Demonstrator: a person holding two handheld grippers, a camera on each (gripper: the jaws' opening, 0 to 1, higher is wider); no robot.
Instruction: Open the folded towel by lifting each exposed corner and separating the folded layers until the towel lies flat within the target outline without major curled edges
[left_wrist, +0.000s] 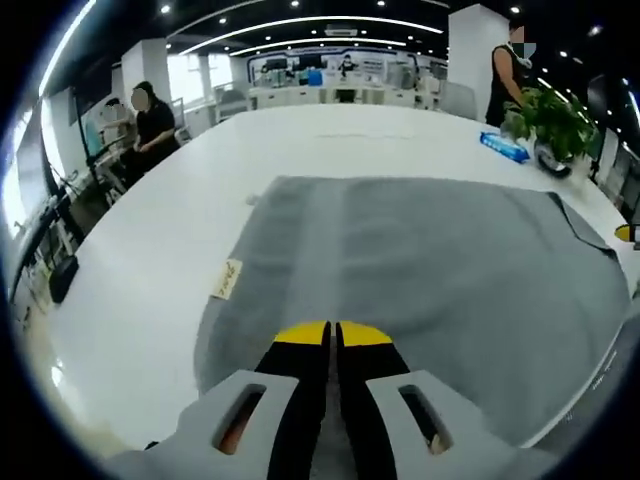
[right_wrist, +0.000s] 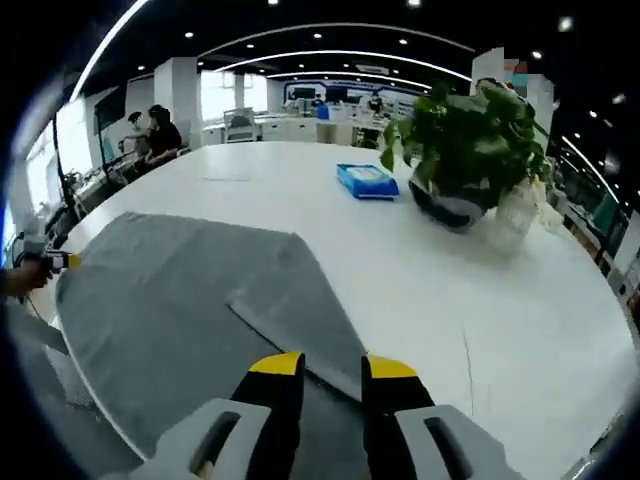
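The grey towel (left_wrist: 420, 270) lies mostly spread out ahead of the left gripper (left_wrist: 333, 333), whose jaws are pressed together. One folded-over corner flap (right_wrist: 290, 310) remains just ahead of the right gripper (right_wrist: 330, 368), whose jaws stand apart astride its edge.

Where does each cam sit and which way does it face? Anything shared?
Left gripper view: rides the left gripper, looking forward over the grey rectangular cloth towel on the white table; its own yellow-tipped fingers are pressed together.
Right gripper view: rides the right gripper, facing the towel's folded-over corner flap, with a green potted plant beyond; its own fingers straddle the flap's edge.
Shared: towel, table, plant, blue flat packet.
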